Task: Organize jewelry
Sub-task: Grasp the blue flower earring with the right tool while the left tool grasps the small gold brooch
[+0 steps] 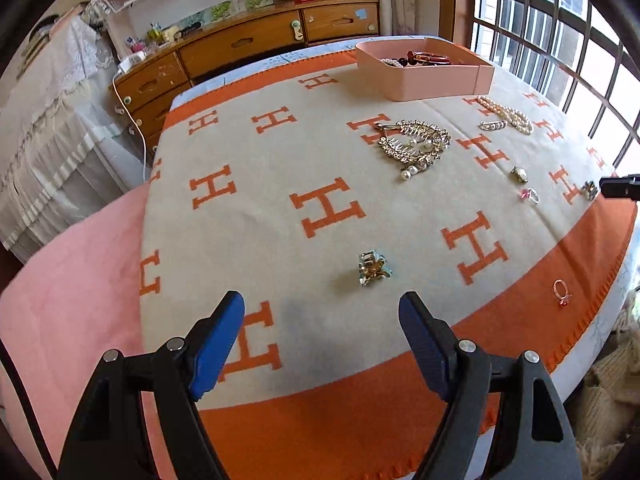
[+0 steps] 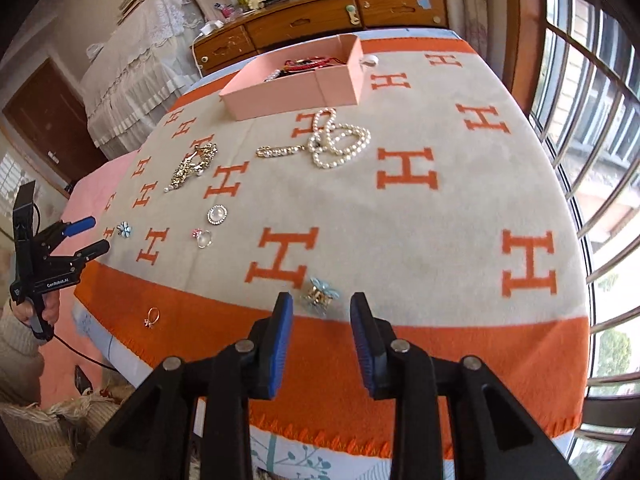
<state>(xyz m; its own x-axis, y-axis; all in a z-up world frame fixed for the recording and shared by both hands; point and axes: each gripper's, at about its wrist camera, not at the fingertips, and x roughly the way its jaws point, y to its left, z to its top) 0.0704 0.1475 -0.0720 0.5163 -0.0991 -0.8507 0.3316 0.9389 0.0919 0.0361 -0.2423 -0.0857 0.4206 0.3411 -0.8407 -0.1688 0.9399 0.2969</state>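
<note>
My left gripper (image 1: pixel 322 304) stands open and low over the H-patterned blanket (image 1: pixel 280 152). A blue and gold flower clip (image 1: pixel 374 268) lies just beyond its fingertips, untouched. My right gripper (image 2: pixel 322 300) has its jaws partly apart, and a second blue flower clip (image 2: pixel 322 292) rests on the blanket right at the gap between its tips, with no pad pressing on it. A pink box (image 2: pixel 296 88) at the far side holds beads and red cords. Ahead of the box lie a pearl necklace (image 2: pixel 340 140), a rhinestone hair comb (image 1: pixel 414 146) and a small pearl pin (image 2: pixel 278 151).
A round brooch (image 2: pixel 217 214), a pink-stone ring (image 2: pixel 203 238) and a gold ring (image 2: pixel 153 317) lie loose on the blanket. A hand (image 2: pixel 40 312) holds the left gripper (image 2: pixel 94 234) at the blanket's left edge. Wooden drawers (image 1: pixel 240 48) stand behind, and a barred window (image 2: pixel 592 120) is on the right.
</note>
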